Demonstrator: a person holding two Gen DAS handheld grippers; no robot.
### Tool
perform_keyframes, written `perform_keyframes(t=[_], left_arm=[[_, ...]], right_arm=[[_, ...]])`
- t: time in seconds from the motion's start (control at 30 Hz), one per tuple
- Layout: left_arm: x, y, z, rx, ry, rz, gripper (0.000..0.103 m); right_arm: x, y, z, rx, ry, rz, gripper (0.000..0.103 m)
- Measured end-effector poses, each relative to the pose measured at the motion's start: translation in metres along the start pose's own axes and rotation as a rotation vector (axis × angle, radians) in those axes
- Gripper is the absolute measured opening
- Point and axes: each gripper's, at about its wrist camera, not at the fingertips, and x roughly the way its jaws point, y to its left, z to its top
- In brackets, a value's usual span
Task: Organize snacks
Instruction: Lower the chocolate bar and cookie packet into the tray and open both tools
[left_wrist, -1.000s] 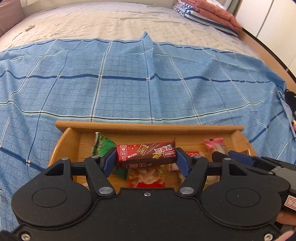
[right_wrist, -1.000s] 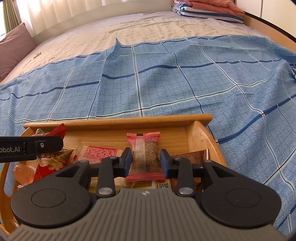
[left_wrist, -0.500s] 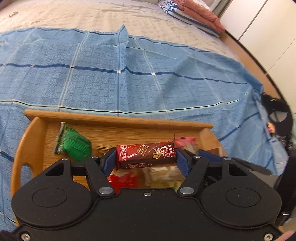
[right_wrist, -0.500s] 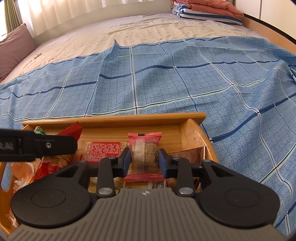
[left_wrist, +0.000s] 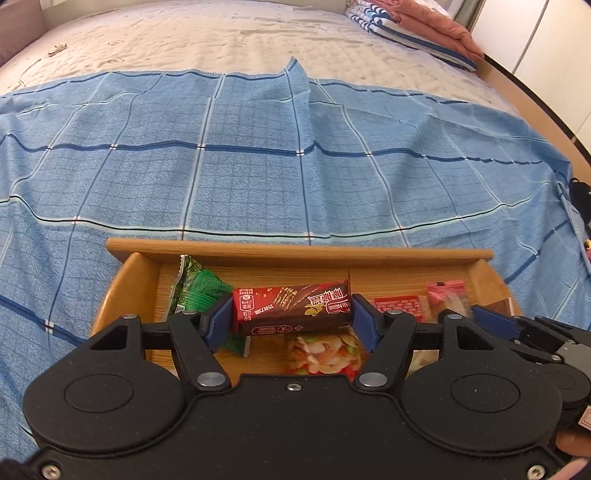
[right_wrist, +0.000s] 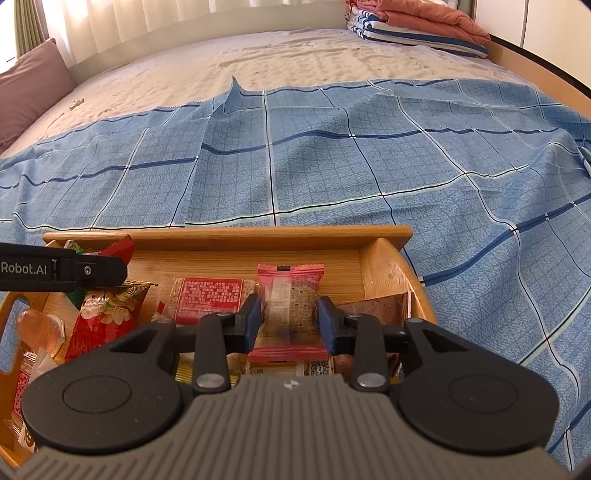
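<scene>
1. Snacks are nearly all gathered in the wooden tray (right_wrist: 229, 233) on the bed, over the blue checked cloth (left_wrist: 258, 177); no loose packet shows on the cloth in either view.
2. Your left tool (left_wrist: 291, 317) is clamped end to end on the dark red chocolate wafer bar (left_wrist: 291, 304), held lengthwise above the tray floor. That bar is not yet set down.
3. Under and around it lie the green packet (left_wrist: 199, 291) at ten o'clock from the bar, and the shrimp-print packet (left_wrist: 325, 350) at five o'clock.
4. Your right tool (right_wrist: 290, 321) has just been opening. The pink-edged cake packet (right_wrist: 290, 295) sits between its jaws, and a thin gap shows on the right pad, so I judge the grip let go and the packet resting in the tray's right half.
5. Beside that packet, at nine o'clock, lies the red-label packet (right_wrist: 210, 297); at three o'clock a brown wrapper (right_wrist: 376, 308) sits against the tray's end wall.
6. Further left, at eight o'clock, a red floral packet (right_wrist: 107, 321) and other wrappers are heaped loosely.
7. Judged from this, collecting looks done. What remains is placing the bar, drawing the right tool clear, and perhaps tidying the left heap.
</scene>
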Motion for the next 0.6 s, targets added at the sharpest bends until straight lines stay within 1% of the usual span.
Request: perform_keyframes(t=[0.13, 0.17, 0.27, 0.3, 0.37, 0.6], left_arm=[[0.005, -0.007, 0.005, -0.015, 0.01, 0.02, 0.065], [0.006, -0.01, 0.006, -0.02, 0.016, 0.004, 0.065], [0.008, -0.021, 0.009, -0.032, 0.029, -0.085, 0.065], [0.01, -0.025, 0.009, -0.024, 0.032, -0.094, 0.065], [0.014, -0.033, 0.008, -0.009, 0.037, -0.074, 0.065], [0.025, -0.037, 0.0, 0.026, 0.029, 0.051, 0.065]], right_arm=[[0.001, 0.003, -0.001, -0.015, -0.001, -0.001, 0.051], [0.001, 0.003, -0.001, -0.017, -0.003, 0.0, 0.052], [0.0, 0.002, -0.002, -0.018, -0.005, 0.005, 0.052], [0.0, 0.002, -0.002, -0.021, -0.005, 0.008, 0.052], [0.0, 0.001, -0.003, -0.023, -0.008, 0.011, 0.052], [0.0, 0.003, -0.004, -0.045, -0.015, 0.016, 0.052]])
